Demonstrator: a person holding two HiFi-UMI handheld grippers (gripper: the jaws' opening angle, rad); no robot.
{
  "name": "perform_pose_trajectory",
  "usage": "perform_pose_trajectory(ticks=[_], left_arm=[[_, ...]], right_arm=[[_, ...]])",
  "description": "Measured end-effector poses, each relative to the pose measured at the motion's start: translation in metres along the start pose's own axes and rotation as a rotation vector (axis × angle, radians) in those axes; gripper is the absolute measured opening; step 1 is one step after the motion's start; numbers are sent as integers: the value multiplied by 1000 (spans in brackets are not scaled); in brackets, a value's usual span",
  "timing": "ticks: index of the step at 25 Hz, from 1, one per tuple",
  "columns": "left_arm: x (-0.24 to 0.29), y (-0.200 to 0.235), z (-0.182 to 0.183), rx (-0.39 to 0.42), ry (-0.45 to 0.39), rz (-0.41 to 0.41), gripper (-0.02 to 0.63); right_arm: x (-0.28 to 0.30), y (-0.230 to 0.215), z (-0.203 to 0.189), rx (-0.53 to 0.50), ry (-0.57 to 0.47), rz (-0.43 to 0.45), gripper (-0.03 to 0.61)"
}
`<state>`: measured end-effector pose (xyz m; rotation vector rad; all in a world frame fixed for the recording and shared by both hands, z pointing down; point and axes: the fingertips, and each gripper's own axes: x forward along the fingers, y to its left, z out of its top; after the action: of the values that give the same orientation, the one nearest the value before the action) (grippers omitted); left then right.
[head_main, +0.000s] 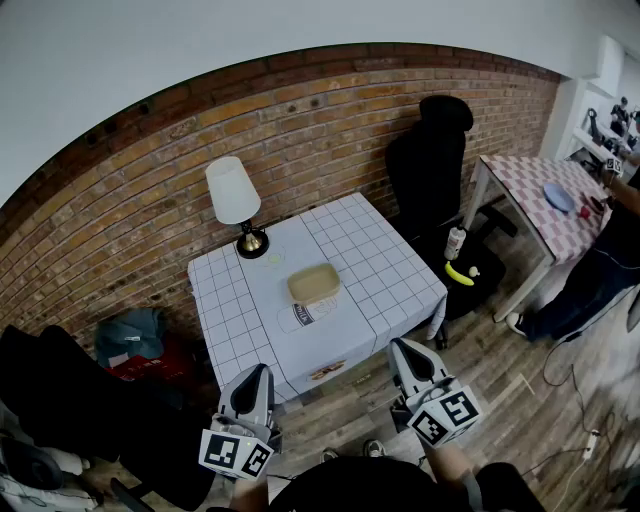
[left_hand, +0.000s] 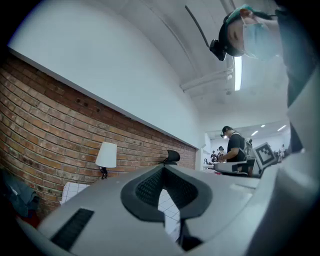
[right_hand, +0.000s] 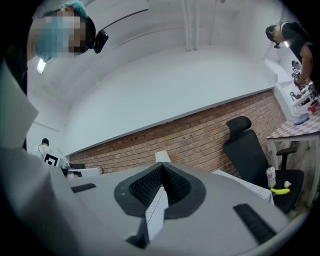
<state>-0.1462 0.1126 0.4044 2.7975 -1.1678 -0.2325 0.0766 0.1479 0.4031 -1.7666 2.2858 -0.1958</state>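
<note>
Jaws of the left tool (head_main: 254, 372) and the right tool (head_main: 403, 349) are each pressed together with nothing between them, and both tools hang just off the near edge of the desk (head_main: 385, 262), apart from one another. Nearest to them, mid-desk on the white gridded cloth, a beige tub (head_main: 314, 283) sits on a printed sheet (head_main: 298, 318), touched by neither tool. Behind it a white-shaded lamp (head_main: 234, 195) stands near the brick wall (head_main: 120, 200), and a black chair (head_main: 432, 165) to the desk's right bears a bottle (head_main: 456, 242) and a banana (head_main: 459, 274).

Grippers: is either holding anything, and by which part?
Nothing is held: left gripper and right gripper both show jaws together with nothing between them.
</note>
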Motion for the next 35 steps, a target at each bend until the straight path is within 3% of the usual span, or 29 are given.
perform_pose_trajectory(ticks=[4,22,35], left_arm=[[10,-4,-3,-11,-2,11,11],[30,-35,-33,-38,11,147,11],[74,23,-27,-56,20,100,11]], right_arm=[[2,-8,1,69,-14,47,5],[4,-65,-10,112,52,126,5],[70,-67,-9,119,40,85,6]])
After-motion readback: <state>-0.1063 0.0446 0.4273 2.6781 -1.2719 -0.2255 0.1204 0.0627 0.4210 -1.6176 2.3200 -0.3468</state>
